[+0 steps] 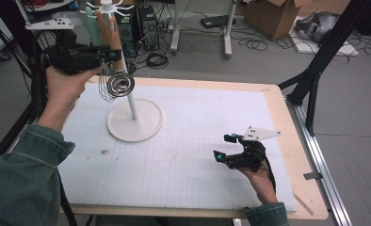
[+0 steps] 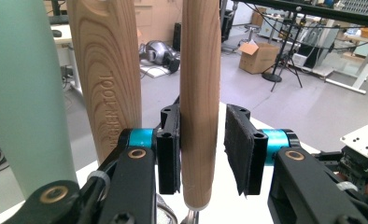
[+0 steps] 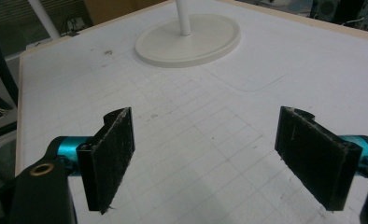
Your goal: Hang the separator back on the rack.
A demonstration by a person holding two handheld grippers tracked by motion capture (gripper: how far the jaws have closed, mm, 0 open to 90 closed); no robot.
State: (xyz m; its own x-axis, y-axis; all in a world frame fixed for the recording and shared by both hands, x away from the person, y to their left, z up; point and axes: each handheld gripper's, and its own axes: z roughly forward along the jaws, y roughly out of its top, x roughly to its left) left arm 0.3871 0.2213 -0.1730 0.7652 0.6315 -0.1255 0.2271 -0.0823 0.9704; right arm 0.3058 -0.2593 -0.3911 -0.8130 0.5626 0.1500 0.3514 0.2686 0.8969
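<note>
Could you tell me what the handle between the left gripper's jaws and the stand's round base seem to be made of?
The handle looks like smooth, unvarnished wood: tan with fine lengthwise grain. The round base looks like matte white plastic or painted metal; the pictures leave that open.

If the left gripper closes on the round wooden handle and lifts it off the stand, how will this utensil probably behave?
The wooden handle looks stiff and smooth, so it probably will not bend, yet it might slip or turn between the left gripper pads, whose jaws are not fully closed. The metal wire head hangs below, so it may swing. The stand has a wide base and seems unlikely to tip.
</note>
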